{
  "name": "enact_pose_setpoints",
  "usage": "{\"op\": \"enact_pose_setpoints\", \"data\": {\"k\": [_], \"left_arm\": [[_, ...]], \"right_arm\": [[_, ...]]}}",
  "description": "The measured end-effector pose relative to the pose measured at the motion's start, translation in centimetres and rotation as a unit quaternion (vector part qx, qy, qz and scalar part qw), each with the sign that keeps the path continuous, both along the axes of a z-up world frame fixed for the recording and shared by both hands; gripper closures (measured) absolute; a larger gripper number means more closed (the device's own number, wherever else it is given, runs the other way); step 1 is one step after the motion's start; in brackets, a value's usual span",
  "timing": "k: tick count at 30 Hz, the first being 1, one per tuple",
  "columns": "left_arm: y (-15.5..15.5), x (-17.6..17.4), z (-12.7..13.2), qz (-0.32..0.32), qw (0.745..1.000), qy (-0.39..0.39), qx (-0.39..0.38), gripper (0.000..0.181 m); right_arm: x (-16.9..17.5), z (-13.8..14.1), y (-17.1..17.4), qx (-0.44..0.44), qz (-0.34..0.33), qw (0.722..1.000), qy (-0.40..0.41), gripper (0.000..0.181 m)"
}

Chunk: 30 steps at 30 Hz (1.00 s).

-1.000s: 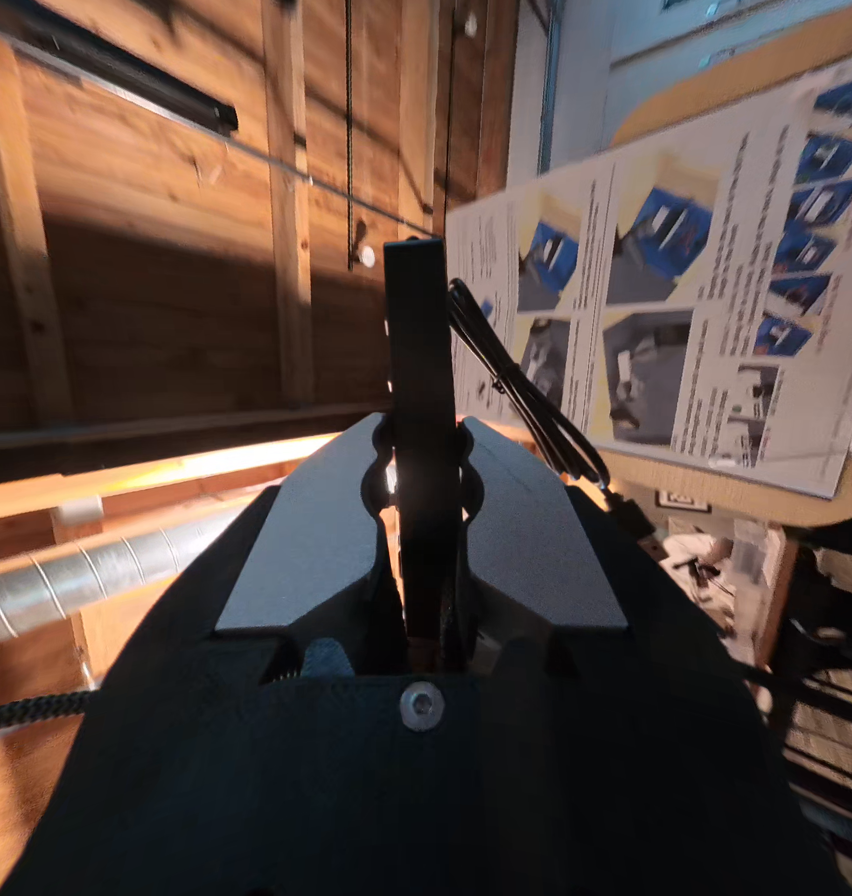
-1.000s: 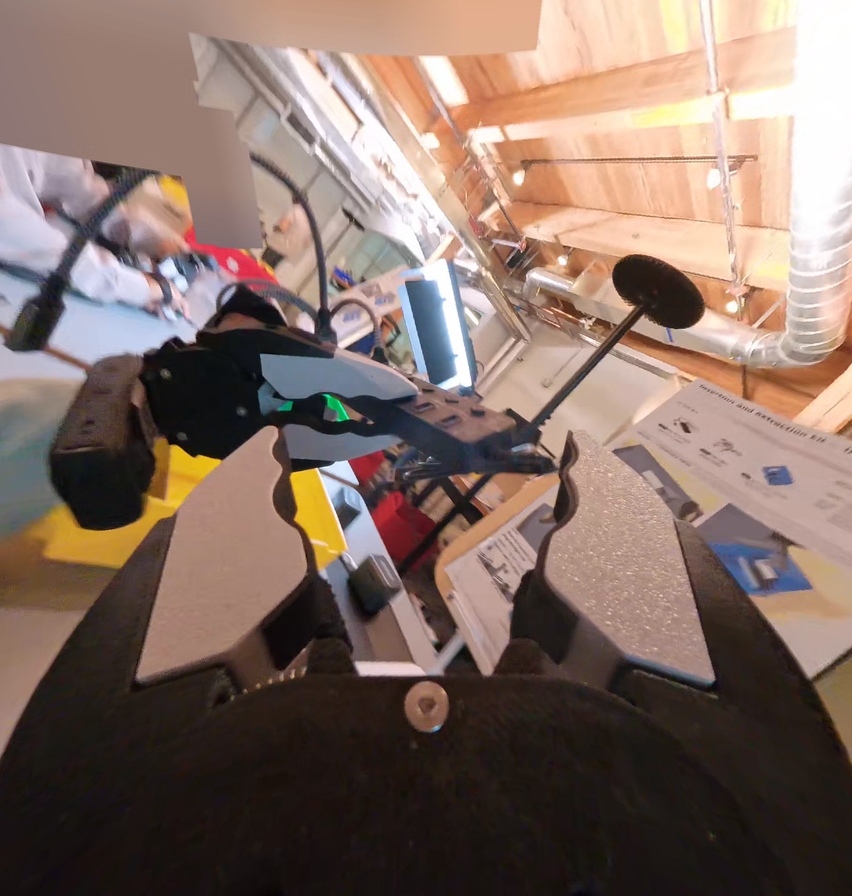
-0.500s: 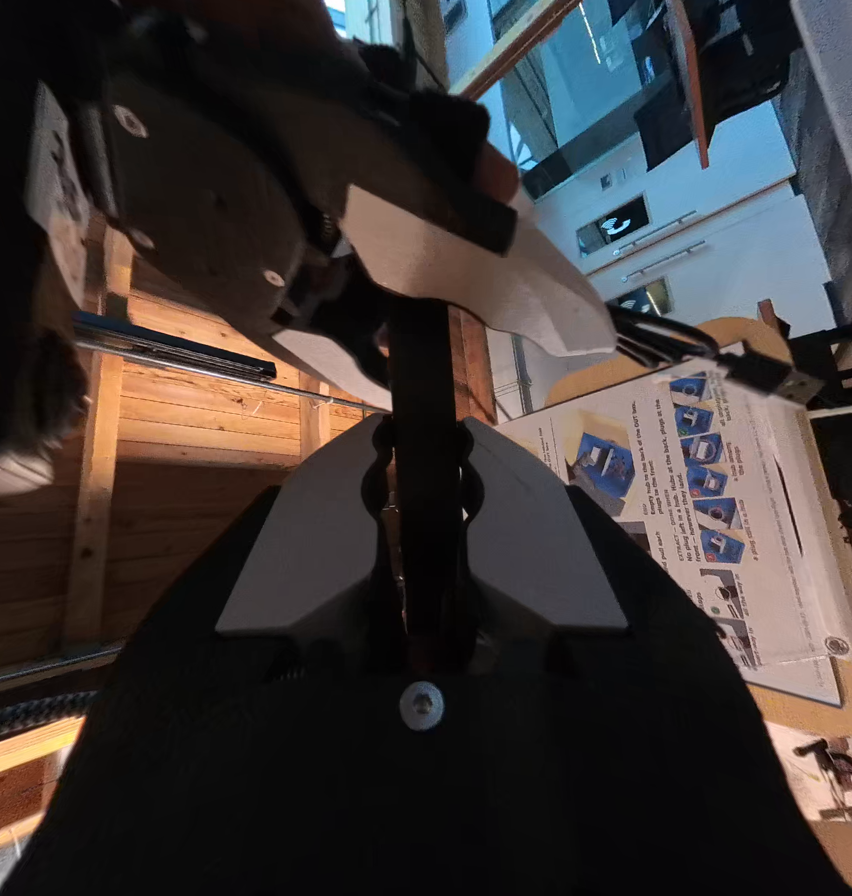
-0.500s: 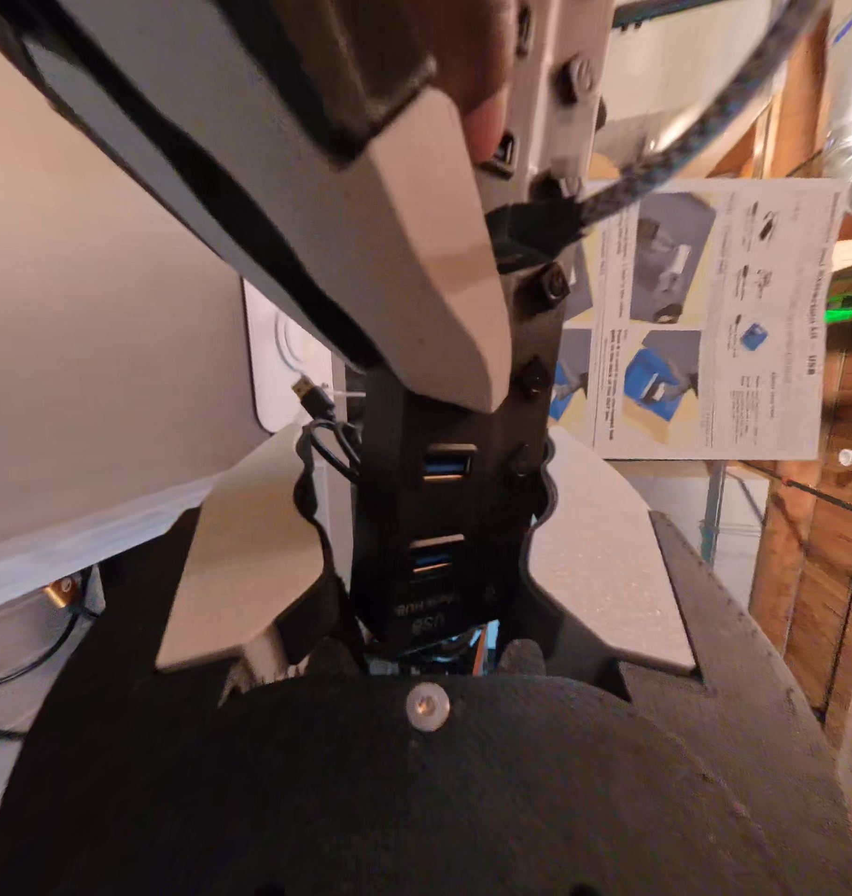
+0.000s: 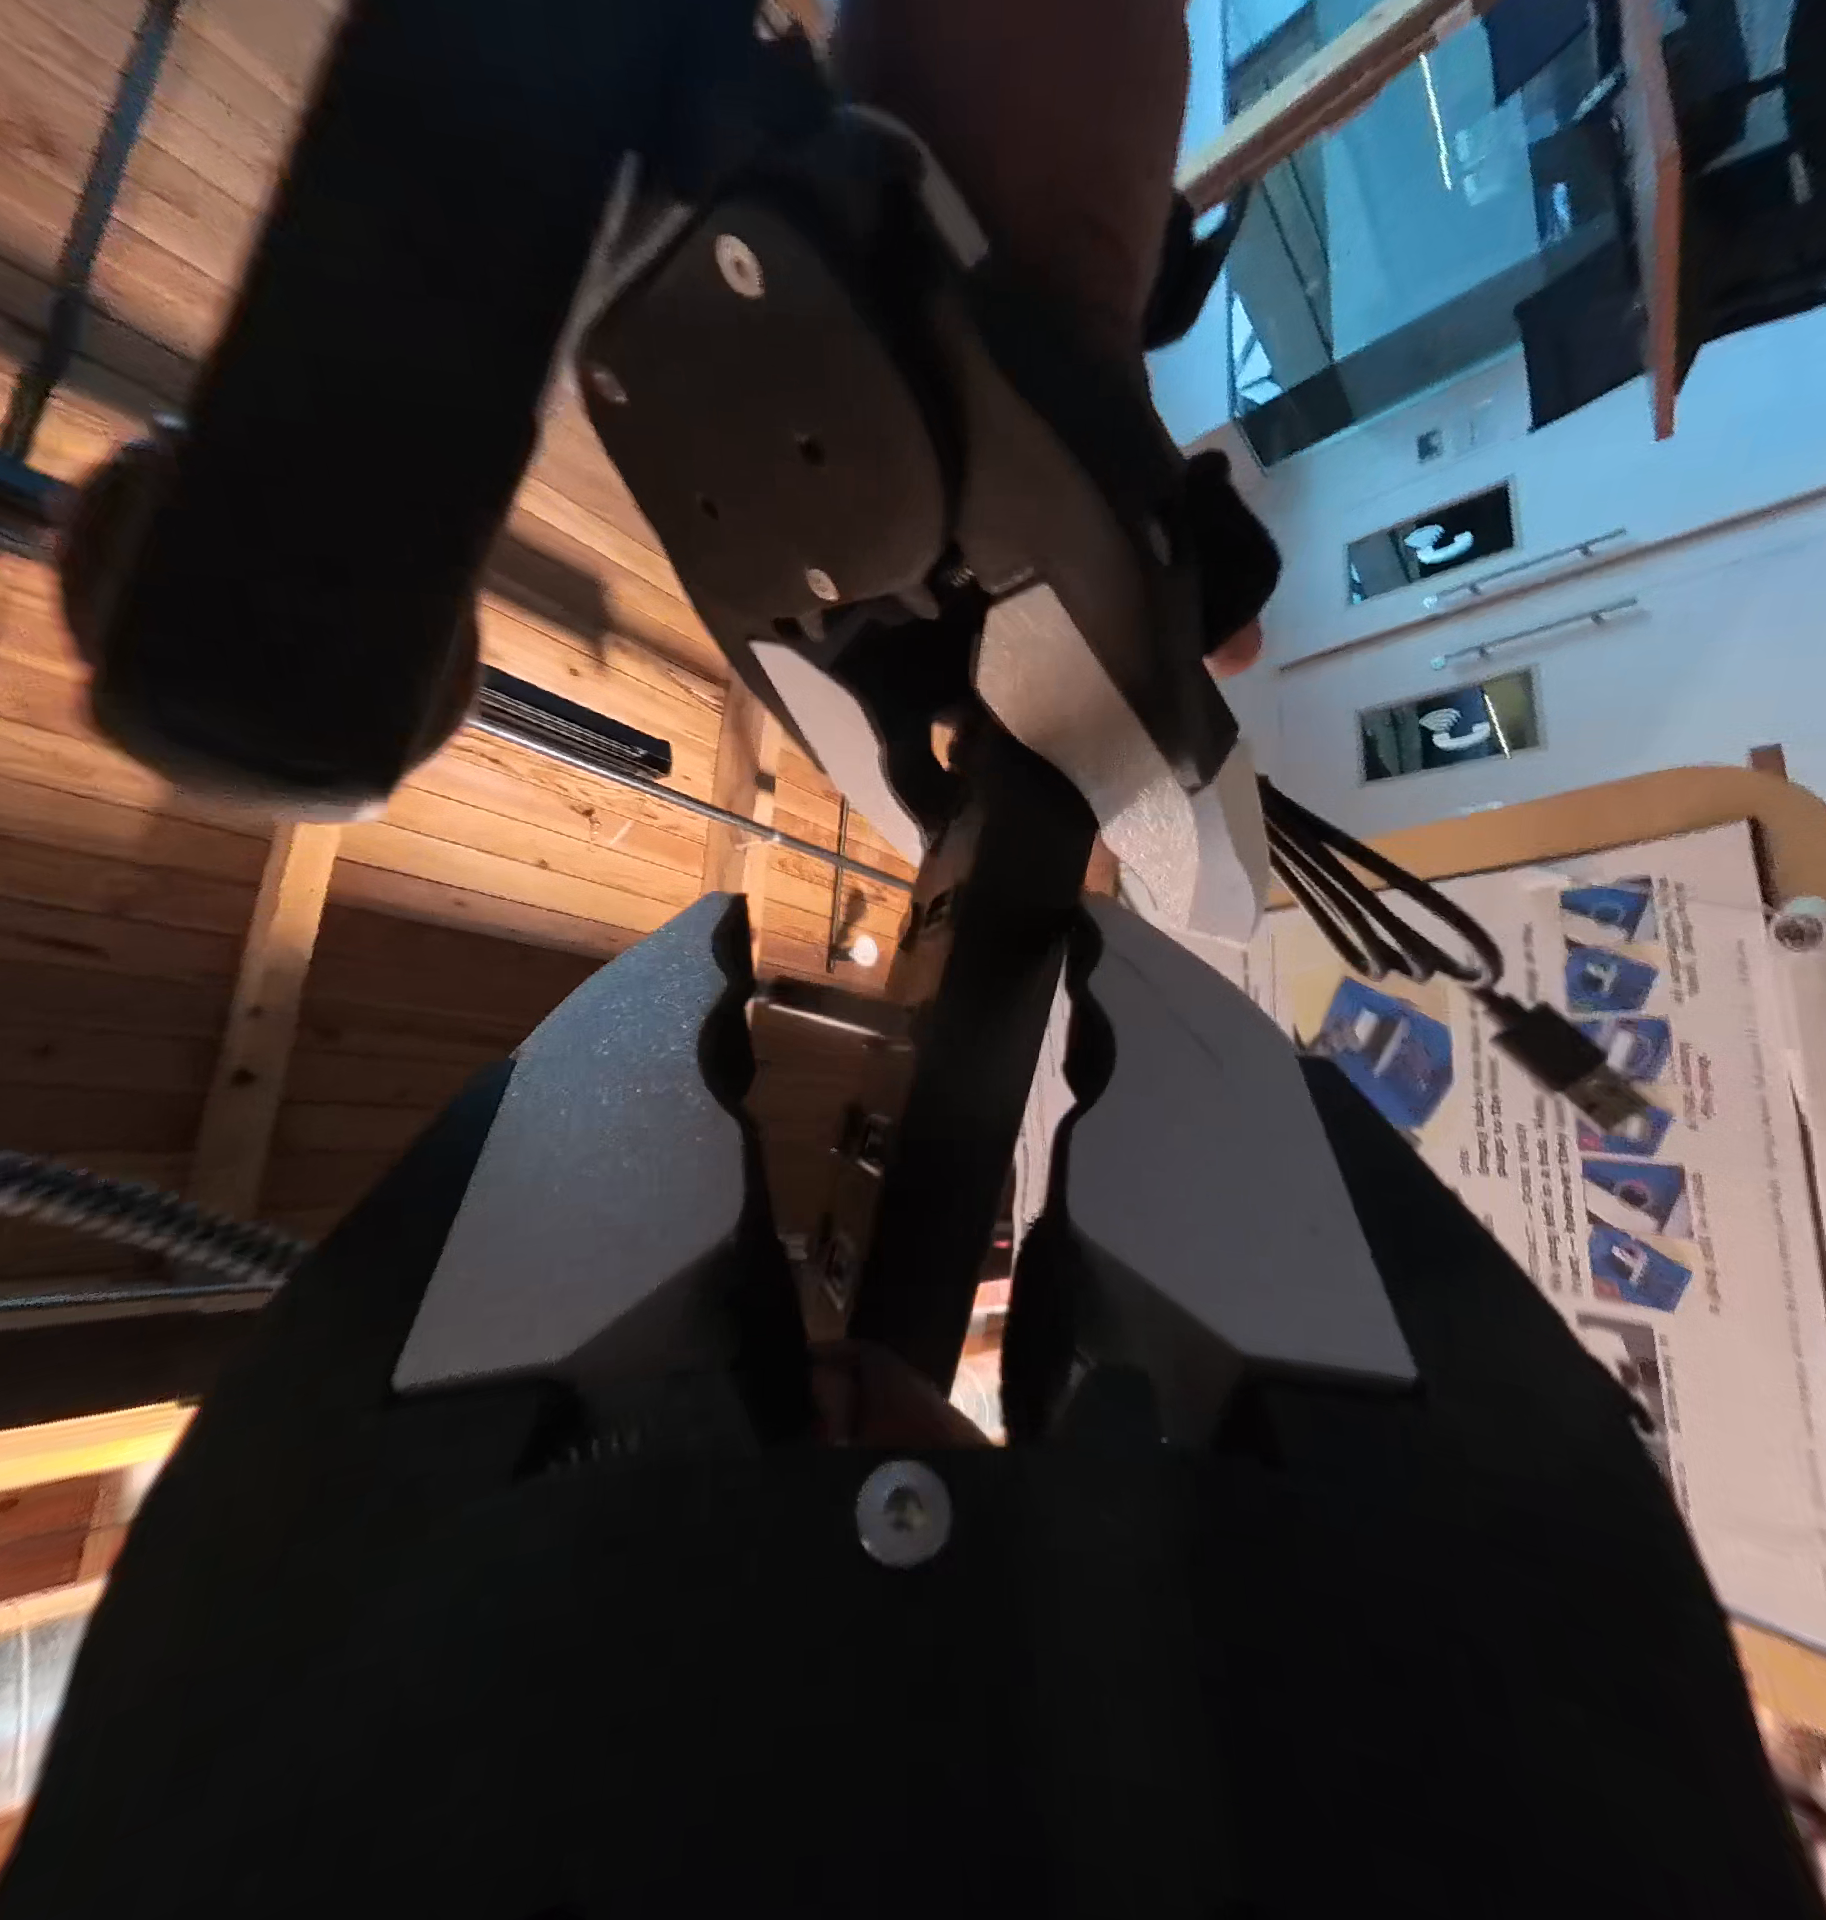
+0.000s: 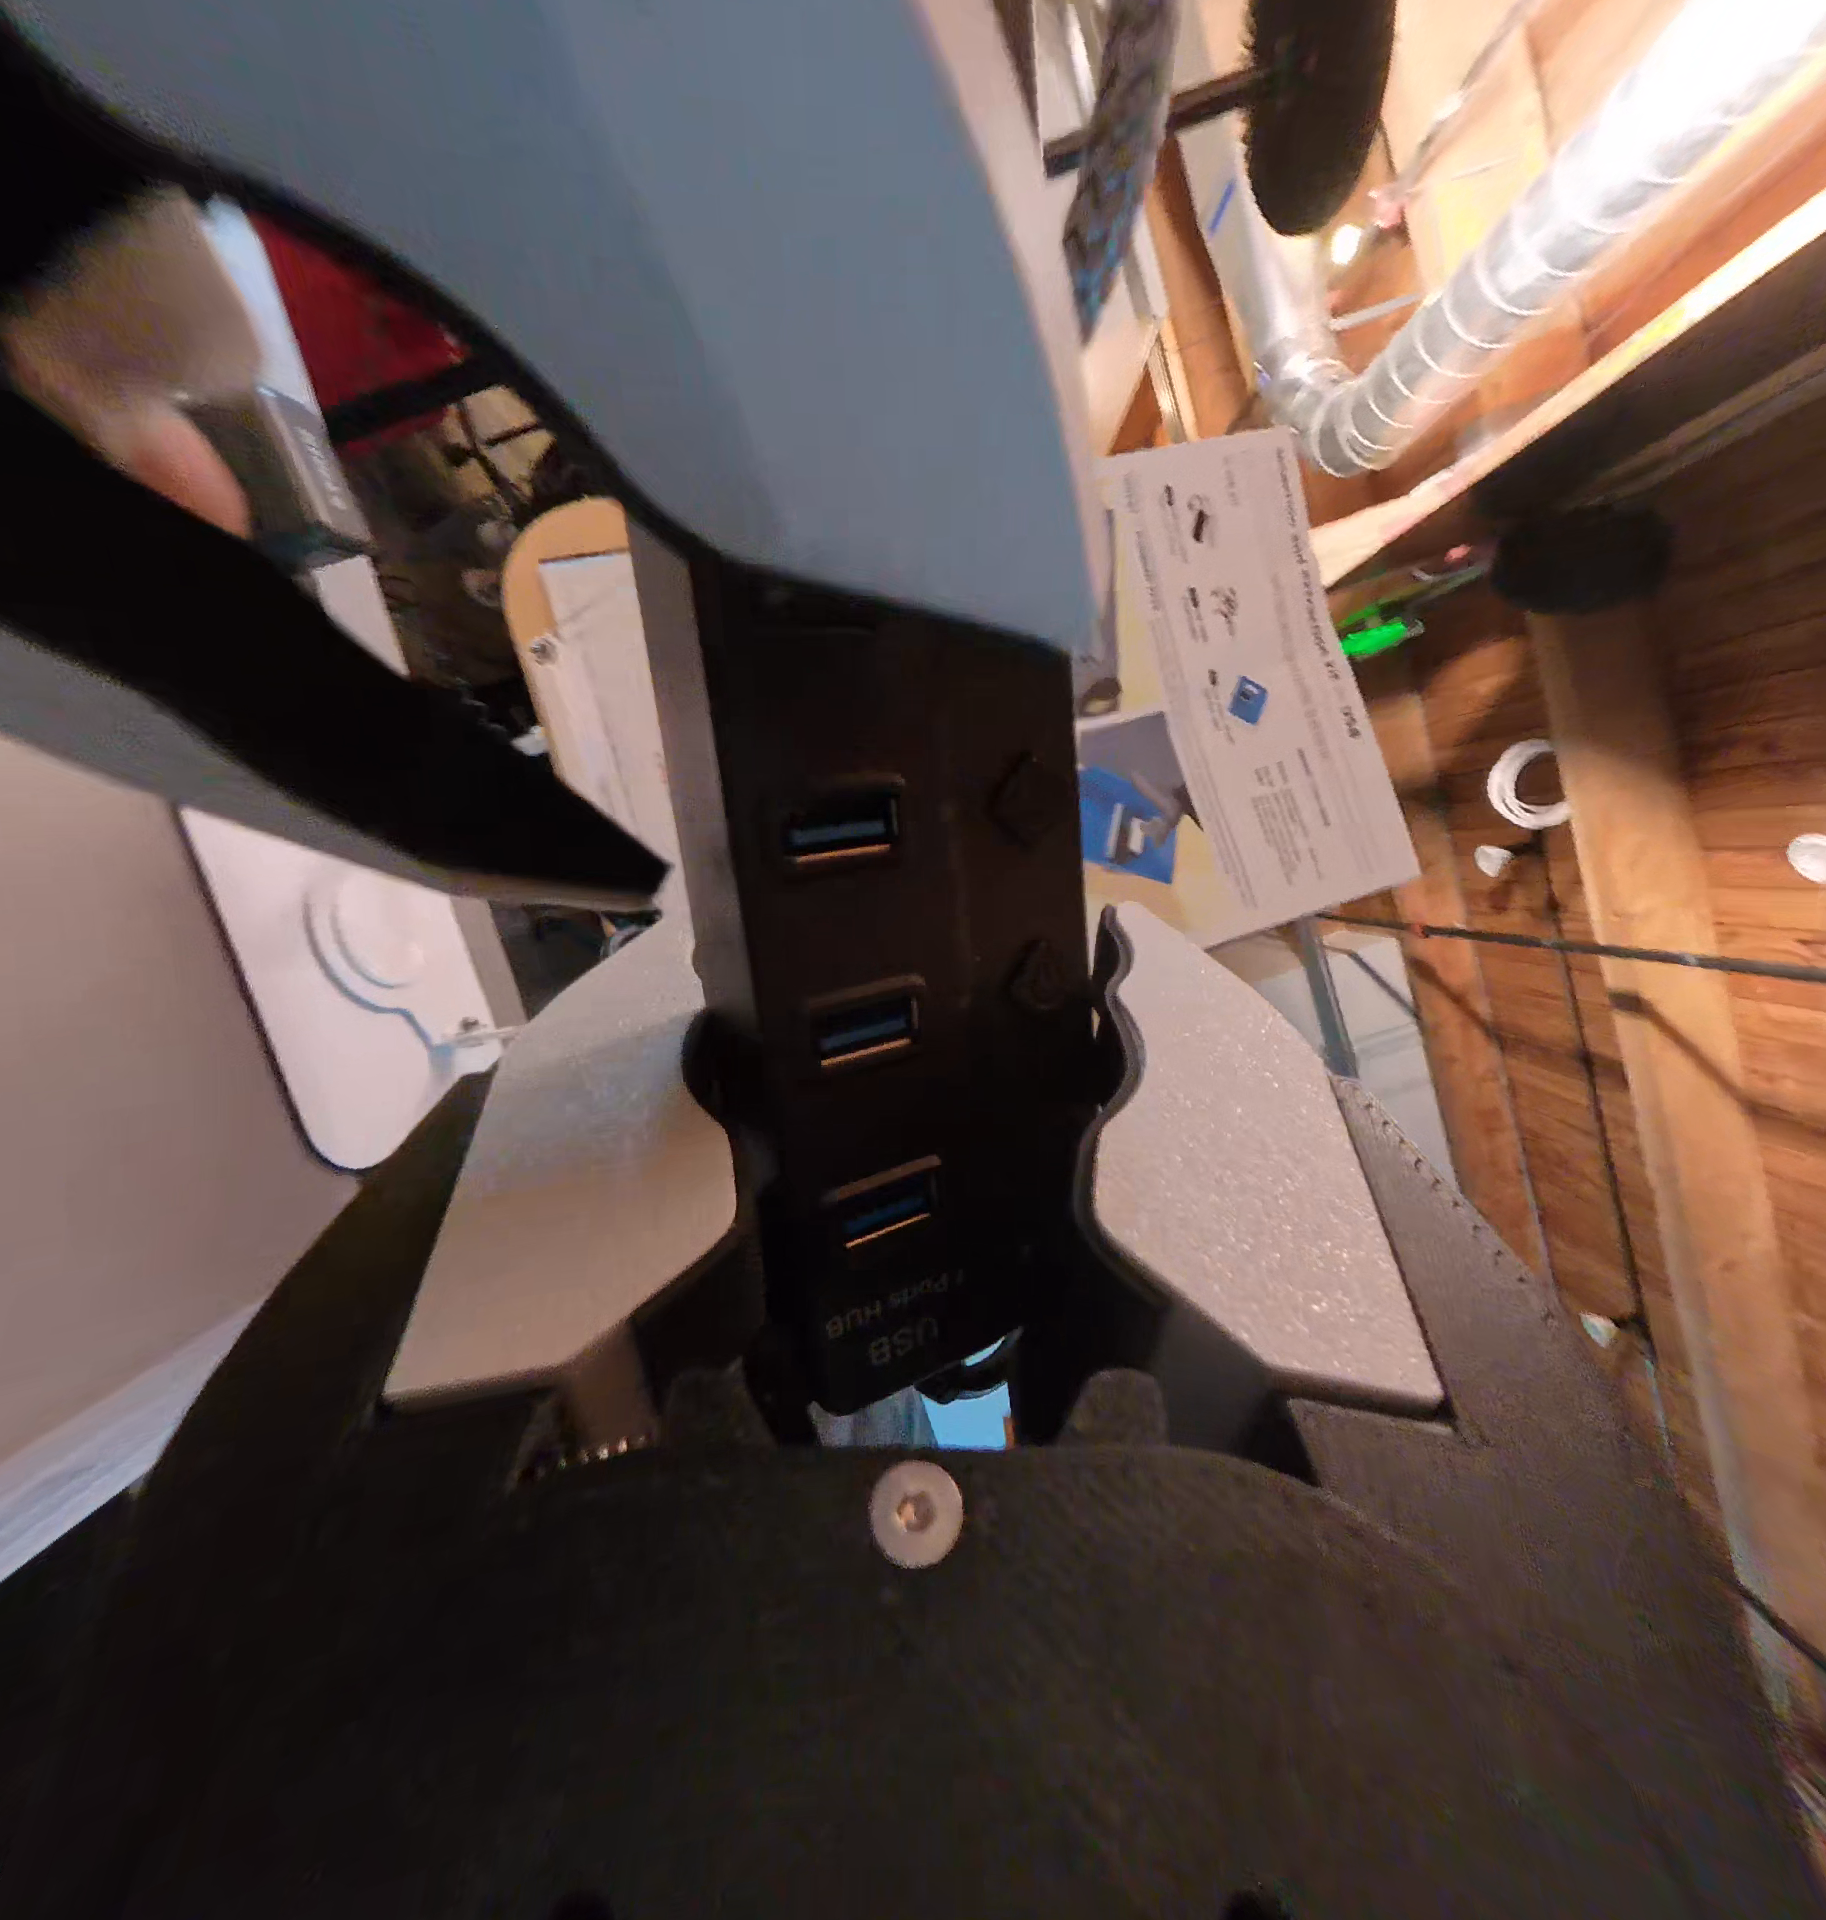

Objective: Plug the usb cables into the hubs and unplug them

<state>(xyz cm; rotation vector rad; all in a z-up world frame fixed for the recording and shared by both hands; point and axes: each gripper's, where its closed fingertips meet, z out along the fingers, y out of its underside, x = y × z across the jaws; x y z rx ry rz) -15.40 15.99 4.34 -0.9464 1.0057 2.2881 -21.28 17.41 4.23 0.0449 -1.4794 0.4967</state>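
Left gripper, clamped on black USB hub half second ago, now spread, hub loose between fingers. Right gripper now pinches hub. Cable plug dangles free. Hub's far end hidden.

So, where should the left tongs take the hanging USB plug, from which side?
Probably on the black moulded body of the USB plug, behind the metal tip, closing across its flat faces from the cable side, leaving the tip free for a port.

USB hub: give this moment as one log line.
USB hub | right hand-held gripper: shut on it | left hand-held gripper: open | visible ports empty
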Motion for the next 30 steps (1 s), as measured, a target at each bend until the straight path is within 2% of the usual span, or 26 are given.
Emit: {"op": "enact_pose_setpoints", "data": {"k": [4,6,8,12,14,15,17,19,22,24,25,26,27,29,30], "left_arm": [[0.5,2.5,0.2,-0.080,0.996,-0.034,-0.001,0.129],[1.3,3.9,-0.1,-0.131,0.989,-0.068,-0.003,0.137],[2.3,4.4,-1.0,-0.144,0.985,-0.089,-0.023,0.147],[3.9,5.7,-2.5,-0.154,0.981,-0.099,-0.062,0.147],[3.2,7.8,-0.6,-0.215,0.967,-0.134,-0.028,0.148],[2.3,9.2,0.8,-0.264,0.951,-0.160,0.001,0.148],[-0.5,11.5,4.0,-0.372,0.901,-0.216,0.060,0.147],[-3.9,12.9,6.5,-0.476,0.830,-0.276,0.093,0.147],[-10.5,14.5,9.5,-0.637,0.677,-0.359,0.088,0.147],[-15.8,13.5,11.1,-0.711,0.585,-0.374,0.111,0.147],[-18.2,11.9,11.5,-0.728,0.556,-0.375,0.143,0.147],[-19.9,9.6,11.6,-0.726,0.541,-0.383,0.181,0.144],[-20.4,6.9,11.0,-0.697,0.551,-0.405,0.212,0.140],[-18.1,1.6,8.1,-0.580,0.619,-0.476,0.230,0.134],[-16.5,-0.2,6.6,-0.536,0.638,-0.508,0.220,0.124]], "right_arm": [[-0.6,0.6,1.4,-0.036,-0.023,0.999,0.015,0.113],[-0.8,0.8,1.8,-0.053,-0.025,0.998,0.019,0.113],[-0.7,1.1,2.0,-0.070,-0.025,0.997,0.019,0.113],[-0.8,1.4,2.9,-0.118,-0.019,0.993,0.006,0.113],[-0.8,1.6,3.9,-0.152,-0.007,0.988,-0.005,0.114],[-0.7,1.6,4.4,-0.166,0.000,0.986,-0.009,0.114],[-0.6,1.7,5.4,-0.188,0.011,0.982,-0.015,0.114],[-0.4,1.8,5.9,-0.202,0.020,0.979,-0.020,0.114],[-0.3,1.7,5.9,-0.206,0.033,0.978,-0.029,0.114],[-0.1,1.5,5.4,-0.202,0.044,0.978,-0.038,0.114],[-0.1,1.4,5.0,-0.198,0.051,0.978,-0.044,0.114],[0.1,1.3,4.4,-0.194,0.062,0.978,-0.050,0.115],[0.2,1.1,3.7,-0.192,0.075,0.977,-0.057,0.115],[0.4,0.8,2.0,-0.187,0.104,0.974,-0.076,0.114],[0.6,0.5,1.0,-0.181,0.118,0.973,-0.086,0.114]]}}
